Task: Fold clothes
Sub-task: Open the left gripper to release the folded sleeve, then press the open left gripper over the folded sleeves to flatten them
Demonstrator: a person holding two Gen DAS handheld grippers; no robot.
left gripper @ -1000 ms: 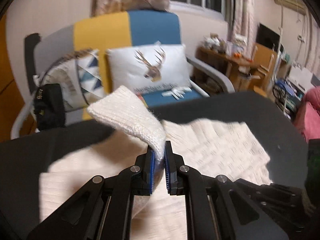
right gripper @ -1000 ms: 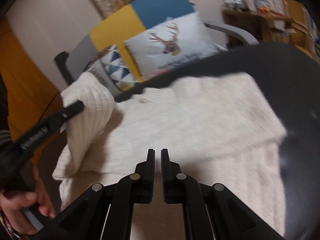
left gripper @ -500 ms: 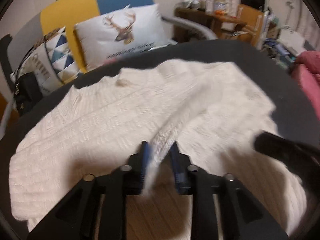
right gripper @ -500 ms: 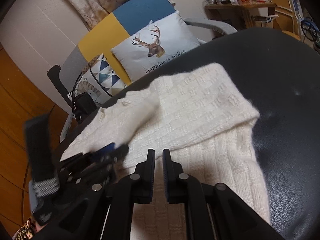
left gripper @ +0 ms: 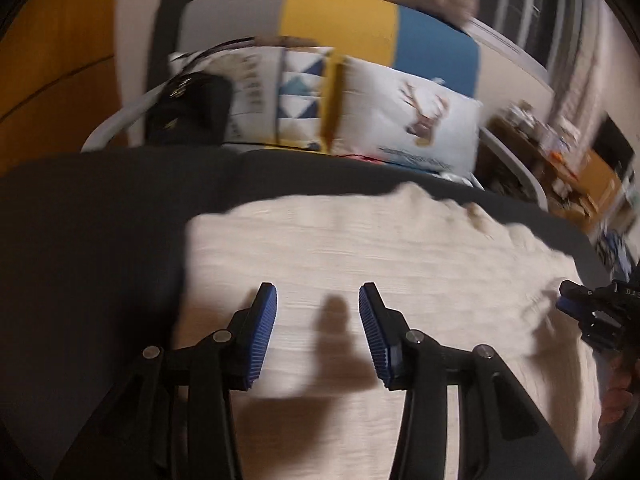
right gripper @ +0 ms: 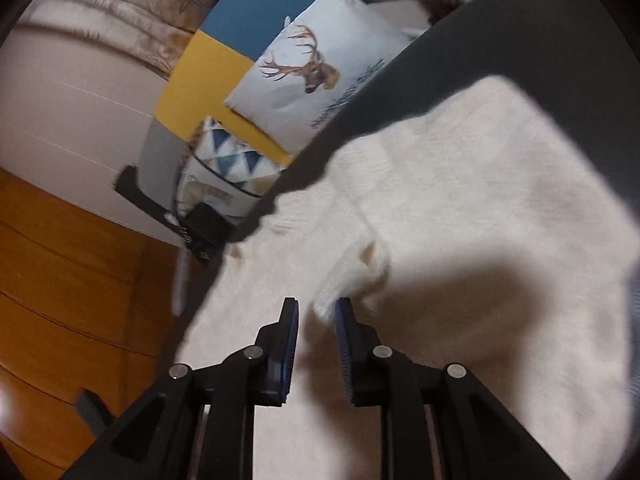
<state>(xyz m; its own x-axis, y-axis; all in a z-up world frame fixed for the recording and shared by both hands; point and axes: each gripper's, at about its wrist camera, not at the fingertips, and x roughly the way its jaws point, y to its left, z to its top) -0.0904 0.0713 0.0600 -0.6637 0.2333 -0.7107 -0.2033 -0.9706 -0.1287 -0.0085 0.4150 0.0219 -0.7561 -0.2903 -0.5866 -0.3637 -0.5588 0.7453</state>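
Left tongs (left gripper: 318, 300) have just been opening, nothing between them, over the cream sweater (left gripper: 400, 248) on the tabletop (left gripper: 100, 240). Right tongs (right gripper: 317, 312), also just opening and empty, sit nearer the folded sleeve end (right gripper: 352, 280) just ahead.

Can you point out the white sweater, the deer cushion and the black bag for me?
white sweater (left gripper: 400, 248): left wrist view, flat knit middle.
deer cushion (right gripper: 316, 76): right wrist view, deer print.
black bag (left gripper: 192, 108): left wrist view, its front.
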